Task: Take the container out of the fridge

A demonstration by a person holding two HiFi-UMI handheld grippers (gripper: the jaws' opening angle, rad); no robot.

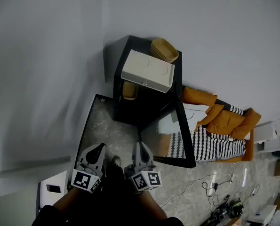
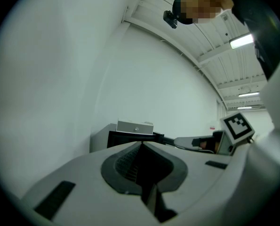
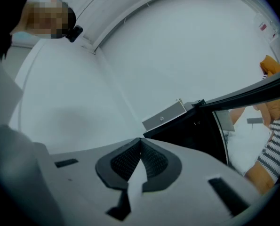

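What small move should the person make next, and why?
Probably bring the right claw forward toward the fridge, opening it on the way. The door already stands open, the tan container sits inside, and this claw is shut, empty and well short of it.

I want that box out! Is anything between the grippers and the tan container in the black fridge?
Nothing visible does. The small black fridge has its glass door swung open, and the tan container sits inside, ahead of the left gripper and right gripper, both with jaws shut.
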